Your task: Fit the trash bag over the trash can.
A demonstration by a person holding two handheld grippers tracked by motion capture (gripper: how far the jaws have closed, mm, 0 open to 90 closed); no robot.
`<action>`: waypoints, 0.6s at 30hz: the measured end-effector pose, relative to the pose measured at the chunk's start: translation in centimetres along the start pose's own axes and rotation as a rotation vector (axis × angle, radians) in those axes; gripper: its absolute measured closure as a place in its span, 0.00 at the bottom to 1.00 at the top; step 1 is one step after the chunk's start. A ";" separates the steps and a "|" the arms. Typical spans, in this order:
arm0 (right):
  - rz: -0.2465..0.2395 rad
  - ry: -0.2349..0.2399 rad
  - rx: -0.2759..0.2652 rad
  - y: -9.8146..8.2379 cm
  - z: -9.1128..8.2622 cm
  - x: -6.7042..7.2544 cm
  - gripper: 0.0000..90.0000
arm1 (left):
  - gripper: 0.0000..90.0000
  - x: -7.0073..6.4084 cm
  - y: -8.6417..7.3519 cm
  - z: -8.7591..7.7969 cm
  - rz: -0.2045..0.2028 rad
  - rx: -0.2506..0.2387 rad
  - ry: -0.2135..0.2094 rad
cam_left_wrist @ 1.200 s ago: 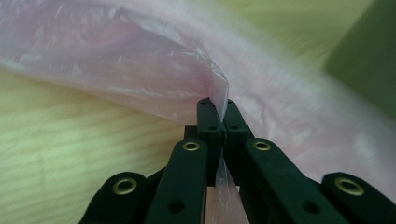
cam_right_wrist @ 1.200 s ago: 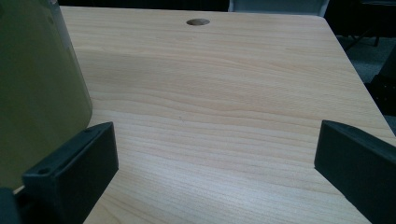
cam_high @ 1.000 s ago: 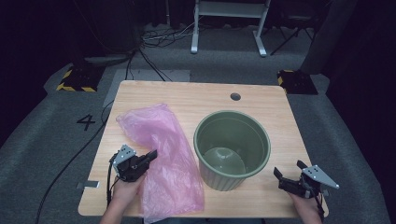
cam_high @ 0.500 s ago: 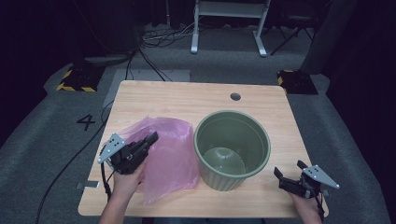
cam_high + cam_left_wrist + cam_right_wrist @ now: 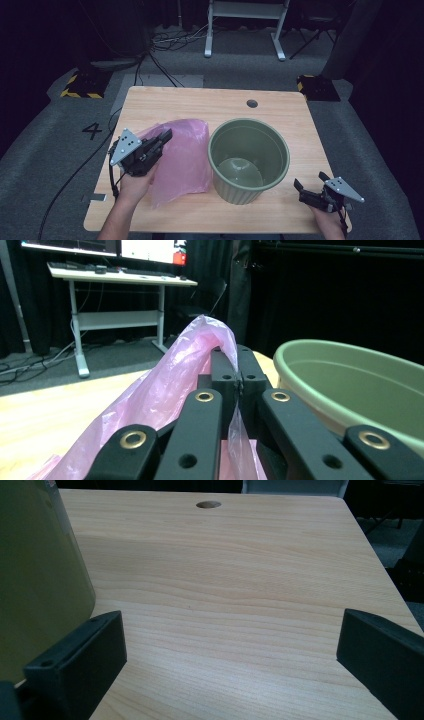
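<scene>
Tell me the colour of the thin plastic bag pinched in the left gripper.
Translucent pink. The thin plastic bag shows best in the high view.

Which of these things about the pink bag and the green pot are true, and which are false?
1. The left gripper has its jaws shut on the pink plastic bag. True.
2. The green pot is full of soil. False: it is empty, and its bare bottom shows.
3. The right gripper holds the pot. False: its jaws stand open over the wooden table, beside the pot.
4. The bag is already inside the pot. False: it hangs from the left gripper, beside the pot, with its lower part on the table.
5. The table has a round hole near its far edge. True.
</scene>
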State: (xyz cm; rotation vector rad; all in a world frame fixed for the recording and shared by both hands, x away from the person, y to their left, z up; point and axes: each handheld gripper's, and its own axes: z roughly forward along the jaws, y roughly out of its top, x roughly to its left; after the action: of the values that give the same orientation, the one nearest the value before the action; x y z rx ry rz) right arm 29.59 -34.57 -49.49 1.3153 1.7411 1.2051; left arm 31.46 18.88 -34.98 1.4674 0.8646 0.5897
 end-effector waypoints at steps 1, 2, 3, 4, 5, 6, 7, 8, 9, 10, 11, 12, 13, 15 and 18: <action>0.002 0.000 0.001 0.0 0.0 0.0 0.00 | 0.99 0.0 0.3 0.0 0.006 -0.005 0.000; 0.002 -0.001 0.000 0.0 0.0 0.0 0.00 | 0.99 0.0 0.5 0.0 0.010 -0.012 0.000; 0.001 -0.002 0.000 0.0 0.0 0.0 0.00 | 0.99 0.1 0.9 0.0 0.013 -0.015 0.001; 0.002 -0.001 0.000 0.0 -0.1 0.0 0.00 | 0.99 0.1 1.2 0.0 0.016 -0.020 0.003; 0.001 -0.001 -0.001 0.0 -0.1 0.0 0.00 | 0.99 0.1 1.5 0.0 0.024 -0.023 0.006; 0.001 -0.002 -0.001 0.0 -0.1 -0.1 0.00 | 0.99 0.1 2.0 0.0 0.030 -0.029 0.006; 0.002 -0.002 -0.002 0.0 -0.1 -0.1 0.00 | 0.99 0.1 2.4 0.0 0.038 -0.030 0.009; 0.002 -0.002 -0.001 0.0 -0.1 -0.1 0.00 | 0.99 0.0 3.0 0.0 0.043 -0.037 0.013; 0.001 -0.003 0.000 0.0 -0.1 -0.1 0.00 | 0.99 0.0 3.5 0.0 0.047 -0.041 0.012; 0.001 -0.003 0.000 0.0 0.0 -0.1 0.00 | 0.99 -0.1 4.4 0.0 0.060 -0.048 0.021; 0.002 -0.002 0.001 0.0 0.0 0.0 0.00 | 0.99 -0.1 4.8 0.0 0.066 -0.052 0.026; 0.000 -0.002 0.001 0.0 -0.1 0.0 0.00 | 0.99 -0.2 5.3 0.1 0.068 -0.057 0.027; -0.001 -0.002 0.001 0.0 -0.1 0.0 0.00 | 0.99 -0.2 6.1 0.1 0.072 -0.065 0.033; 0.001 -0.001 -0.001 0.0 -0.1 0.0 0.00 | 0.99 -0.3 7.0 0.1 0.075 -0.083 0.040; -0.001 0.001 -0.003 0.1 0.0 0.0 0.00 | 0.99 -0.5 8.6 0.2 0.080 -0.106 0.049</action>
State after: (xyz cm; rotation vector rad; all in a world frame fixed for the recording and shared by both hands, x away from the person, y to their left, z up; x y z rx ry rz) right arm 29.59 -34.59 -49.40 1.3123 1.7395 1.2074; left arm 32.72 18.84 -26.41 1.4009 0.8030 0.7235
